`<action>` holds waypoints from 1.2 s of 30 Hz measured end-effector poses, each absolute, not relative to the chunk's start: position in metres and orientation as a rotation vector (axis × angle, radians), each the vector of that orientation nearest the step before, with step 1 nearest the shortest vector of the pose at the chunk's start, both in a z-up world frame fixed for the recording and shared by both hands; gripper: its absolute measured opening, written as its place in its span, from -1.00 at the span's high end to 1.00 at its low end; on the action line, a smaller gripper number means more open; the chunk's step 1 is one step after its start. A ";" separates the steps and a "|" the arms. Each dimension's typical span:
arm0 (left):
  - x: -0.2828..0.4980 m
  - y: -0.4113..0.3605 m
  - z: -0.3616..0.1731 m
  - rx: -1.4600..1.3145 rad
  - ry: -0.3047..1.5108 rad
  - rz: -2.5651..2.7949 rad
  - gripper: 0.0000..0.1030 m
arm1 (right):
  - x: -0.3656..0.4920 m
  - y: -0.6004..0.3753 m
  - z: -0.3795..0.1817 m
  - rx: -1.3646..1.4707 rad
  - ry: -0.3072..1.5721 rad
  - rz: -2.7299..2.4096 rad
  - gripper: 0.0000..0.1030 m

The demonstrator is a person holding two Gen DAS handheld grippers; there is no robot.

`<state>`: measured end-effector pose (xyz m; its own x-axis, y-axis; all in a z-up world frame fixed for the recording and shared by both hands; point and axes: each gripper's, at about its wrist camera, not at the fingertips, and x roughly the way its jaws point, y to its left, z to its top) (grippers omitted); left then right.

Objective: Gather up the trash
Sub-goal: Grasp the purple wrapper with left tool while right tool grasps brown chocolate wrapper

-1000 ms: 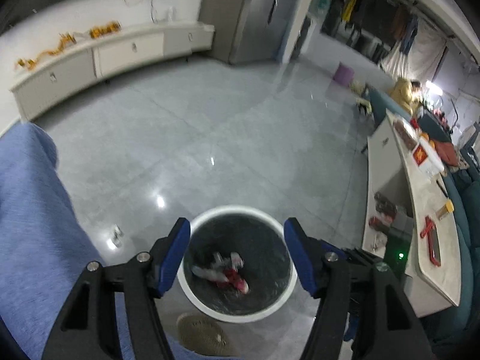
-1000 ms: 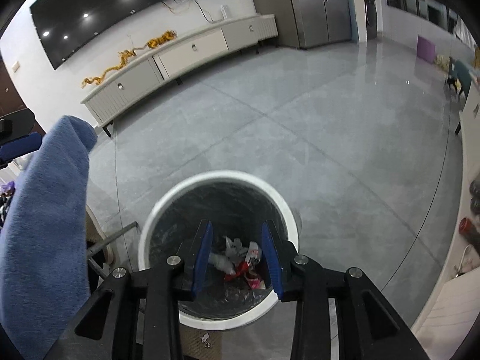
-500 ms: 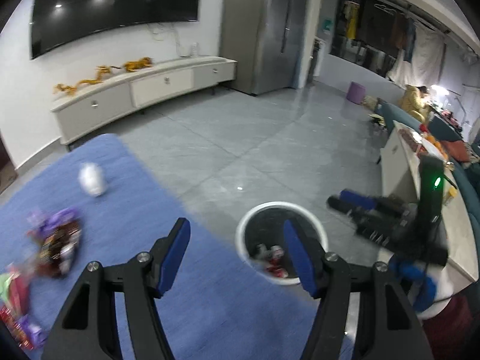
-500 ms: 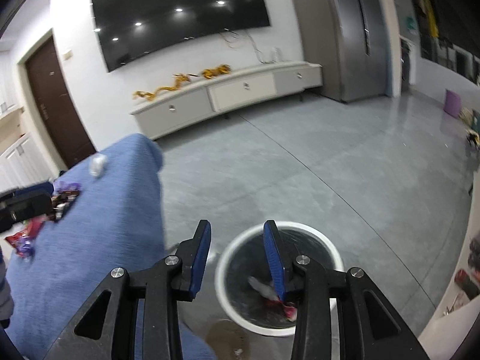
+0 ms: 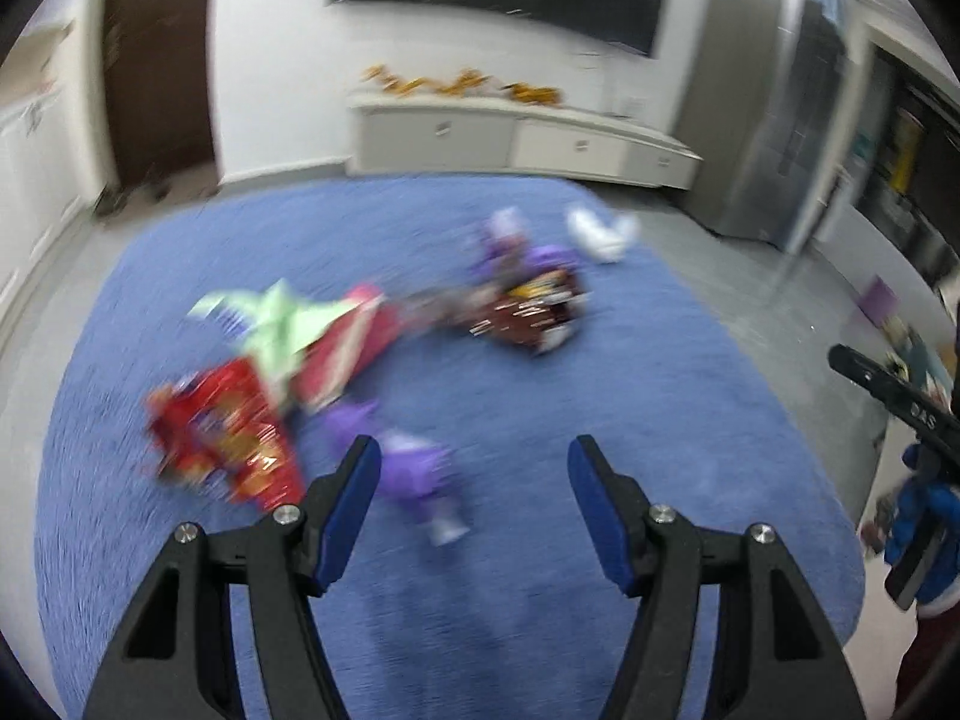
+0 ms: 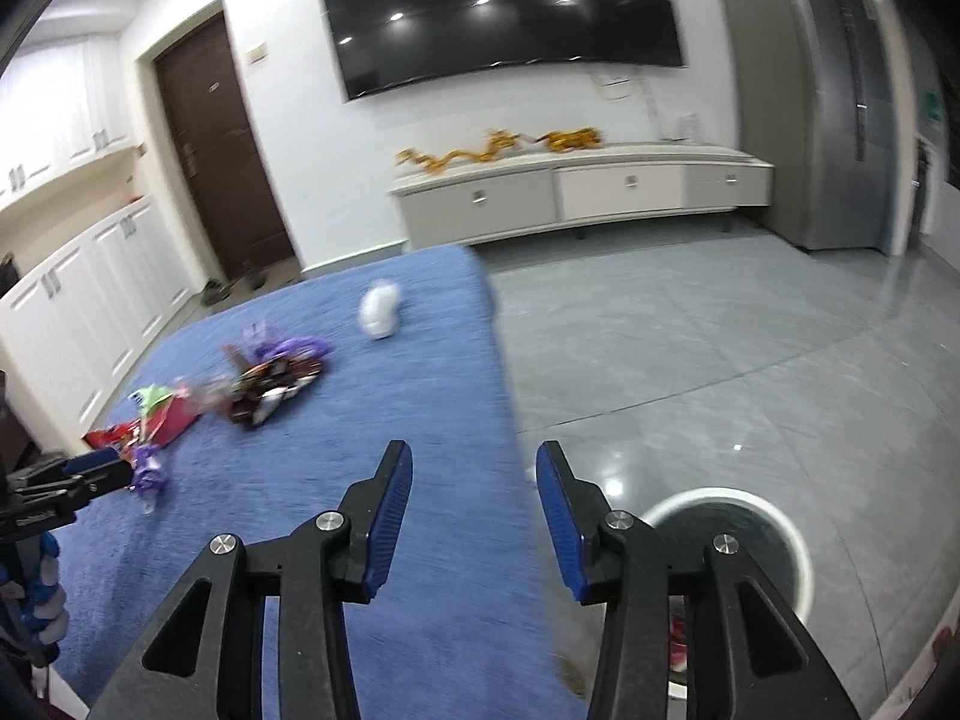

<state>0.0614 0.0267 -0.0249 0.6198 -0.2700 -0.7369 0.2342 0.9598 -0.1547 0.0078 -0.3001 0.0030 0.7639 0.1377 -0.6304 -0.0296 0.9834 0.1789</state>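
Observation:
Several wrappers lie on a blue cloth surface (image 5: 600,420): a red foil bag (image 5: 228,438), a green and red packet (image 5: 300,330), a purple wrapper (image 5: 414,468), a dark brown bag (image 5: 528,312) and a crumpled white tissue (image 5: 600,234). My left gripper (image 5: 474,480) hangs open and empty above the cloth, with the purple wrapper just beyond its left finger. My right gripper (image 6: 474,480) is empty, its jaws opening, over the cloth's right edge. The white-rimmed bin (image 6: 738,546) stands on the floor at lower right, trash inside. The brown bag (image 6: 270,384) and tissue (image 6: 378,312) also show in the right wrist view.
Grey tiled floor (image 6: 690,360) spreads right of the cloth. A low white cabinet (image 6: 576,192), a wall TV (image 6: 504,6) and a brown door (image 6: 216,144) line the far wall. The other gripper's body (image 5: 900,414) shows at the left wrist view's right edge.
Both grippers swung away from above the bin toward the blue cloth; the wrappers came into view. The right gripper's jaws have widened. The left jaws kept their width.

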 end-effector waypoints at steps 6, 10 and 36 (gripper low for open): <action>0.074 0.039 -0.036 -0.106 0.875 -0.271 -0.23 | 0.051 -0.236 -0.011 0.145 0.751 0.241 0.12; 0.089 0.036 -0.045 -0.125 0.890 -0.279 -0.23 | 0.077 -0.205 -0.016 0.138 0.770 0.319 0.05; 0.081 0.045 -0.066 -0.151 0.886 -0.315 0.07 | 0.129 -0.175 -0.040 0.295 0.852 0.401 0.51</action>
<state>0.0809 0.0448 -0.0662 0.5903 -0.3318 -0.7359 0.2079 0.9434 -0.2585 0.1292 -0.1754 -0.0399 0.5914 0.4550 -0.6657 -0.2236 0.8858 0.4068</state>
